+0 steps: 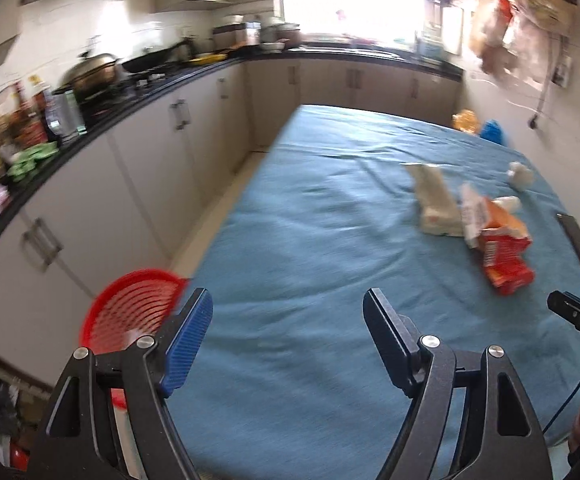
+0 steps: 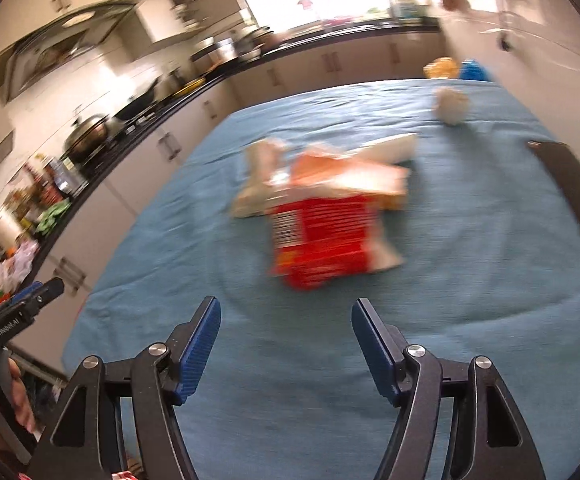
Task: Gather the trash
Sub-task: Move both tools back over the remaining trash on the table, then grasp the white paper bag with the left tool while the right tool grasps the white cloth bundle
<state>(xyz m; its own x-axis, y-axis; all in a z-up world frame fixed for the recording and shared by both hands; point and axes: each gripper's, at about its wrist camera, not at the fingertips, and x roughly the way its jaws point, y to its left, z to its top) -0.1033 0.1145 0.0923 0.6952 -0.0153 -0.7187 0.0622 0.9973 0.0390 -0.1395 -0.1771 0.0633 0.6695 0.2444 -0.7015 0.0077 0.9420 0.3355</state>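
On the blue-covered table (image 1: 310,240) lies a torn red and orange carton (image 1: 504,254), with a crumpled white wrapper (image 1: 436,204) just behind it and a small white paper wad (image 1: 521,175) farther back. The left gripper (image 1: 287,308) hangs open over bare cloth, well left of the trash, nothing between its fingers. In the right wrist view the red carton (image 2: 326,236) lies blurred straight ahead of the open right gripper (image 2: 285,316), which holds nothing. The white wrapper (image 2: 257,184) and the paper wad (image 2: 452,106) lie beyond it.
A red plastic basket (image 1: 129,312) stands on the floor at the table's left edge. A dark phone (image 1: 578,244) lies at the table's right side. Kitchen counters (image 1: 137,88) with pots run along the left and back. Orange and blue bags (image 1: 478,126) sit past the far edge.
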